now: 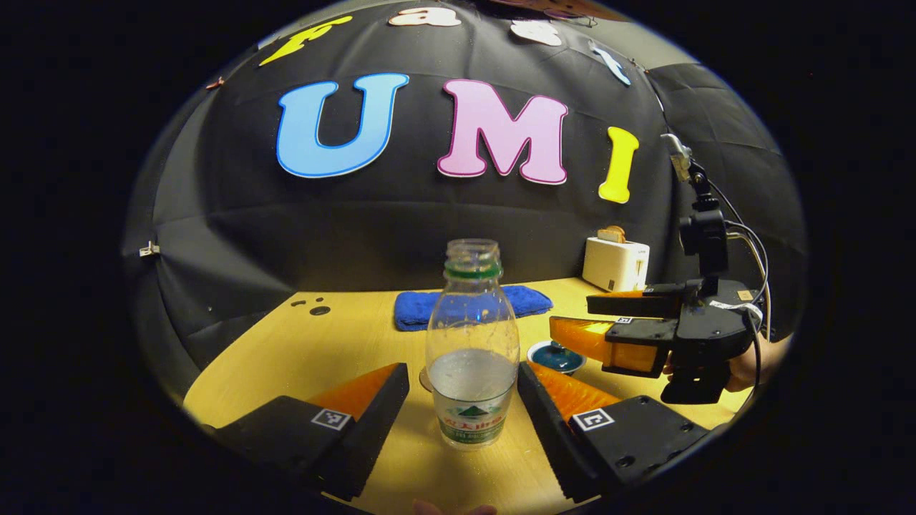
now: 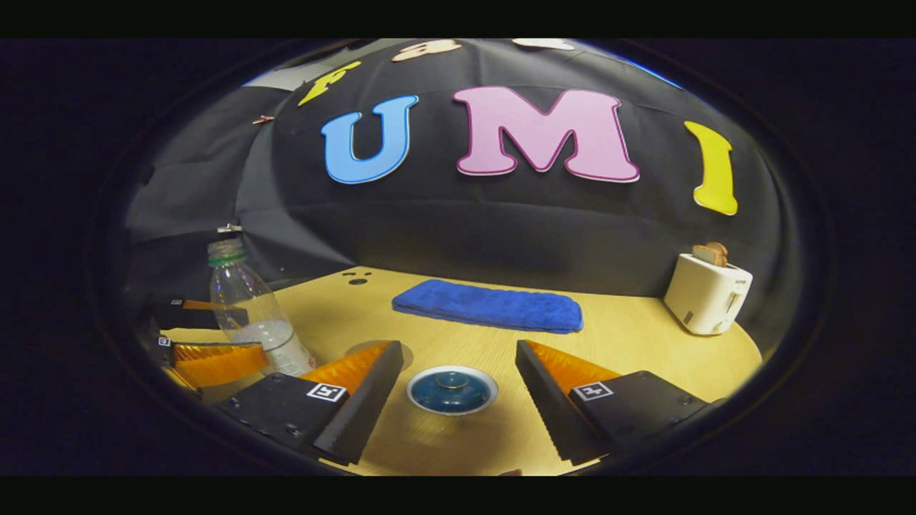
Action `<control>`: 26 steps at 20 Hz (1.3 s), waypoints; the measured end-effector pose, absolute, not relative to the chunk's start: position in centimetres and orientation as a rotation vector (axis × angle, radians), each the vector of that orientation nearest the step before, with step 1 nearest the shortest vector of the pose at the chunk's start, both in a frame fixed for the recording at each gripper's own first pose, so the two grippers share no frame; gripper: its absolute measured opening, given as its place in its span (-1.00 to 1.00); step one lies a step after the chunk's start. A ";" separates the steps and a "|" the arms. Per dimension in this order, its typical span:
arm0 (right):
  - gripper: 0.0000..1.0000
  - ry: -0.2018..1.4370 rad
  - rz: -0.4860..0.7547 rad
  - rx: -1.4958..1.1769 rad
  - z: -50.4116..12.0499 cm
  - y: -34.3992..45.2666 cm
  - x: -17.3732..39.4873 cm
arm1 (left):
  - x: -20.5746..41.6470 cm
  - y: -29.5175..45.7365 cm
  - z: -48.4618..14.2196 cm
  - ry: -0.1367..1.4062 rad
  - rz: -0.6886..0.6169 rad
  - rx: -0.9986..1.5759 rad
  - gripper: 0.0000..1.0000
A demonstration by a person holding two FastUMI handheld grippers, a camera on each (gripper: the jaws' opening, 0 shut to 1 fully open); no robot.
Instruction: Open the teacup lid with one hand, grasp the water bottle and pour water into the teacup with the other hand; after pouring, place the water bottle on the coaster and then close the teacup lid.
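Observation:
An uncapped clear water bottle (image 1: 472, 357), about a third full, stands on the wooden table between the fingers of my left gripper (image 1: 464, 408), which is open around it. A thin gap shows on the bottle's left side. The teacup, with its dark blue lid (image 2: 452, 390) on, sits low between the fingers of my right gripper (image 2: 458, 400), which is open above it. In the left gripper view the teacup (image 1: 557, 355) lies right of the bottle, under the right gripper (image 1: 572, 315). A round coaster (image 2: 368, 349) peeks out behind a finger. The bottle (image 2: 250, 315) and the left gripper (image 2: 254, 332) appear at the left of the right gripper view.
A folded blue towel (image 2: 490, 305) lies at the back of the table (image 2: 630, 343). A white toaster (image 2: 707, 293) holding bread stands at the back right. Small holes (image 2: 356, 279) mark the tabletop near the far left edge. A hand (image 1: 748, 365) holds the right gripper.

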State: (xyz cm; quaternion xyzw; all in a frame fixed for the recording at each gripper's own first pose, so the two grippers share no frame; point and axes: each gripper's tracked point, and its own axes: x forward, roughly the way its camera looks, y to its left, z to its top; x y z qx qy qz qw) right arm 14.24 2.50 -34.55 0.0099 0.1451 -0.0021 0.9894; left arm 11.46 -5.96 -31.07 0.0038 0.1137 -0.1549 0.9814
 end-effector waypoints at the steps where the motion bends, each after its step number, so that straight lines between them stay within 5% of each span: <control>1: 0.95 0.298 0.001 0.022 -35.1 2.6 14.2 | 11.6 -6.0 -31.7 0.232 -0.312 0.008 0.94; 8: 0.60 0.354 0.026 0.062 -38.1 3.0 15.0 | 12.6 -6.8 -33.1 0.240 -0.305 -0.011 0.94; 12: -0.19 0.370 0.027 0.096 -38.6 2.9 15.2 | 12.6 -6.9 -33.3 0.239 -0.304 -0.011 0.94; 17: -0.48 0.367 0.036 0.097 -38.3 3.0 15.2 | 12.7 -7.0 -33.2 0.235 -0.307 -0.007 0.94; 26: -0.39 0.281 -0.063 0.074 -33.8 -1.5 14.0 | 13.5 -7.2 -33.6 0.237 -0.309 -0.001 0.94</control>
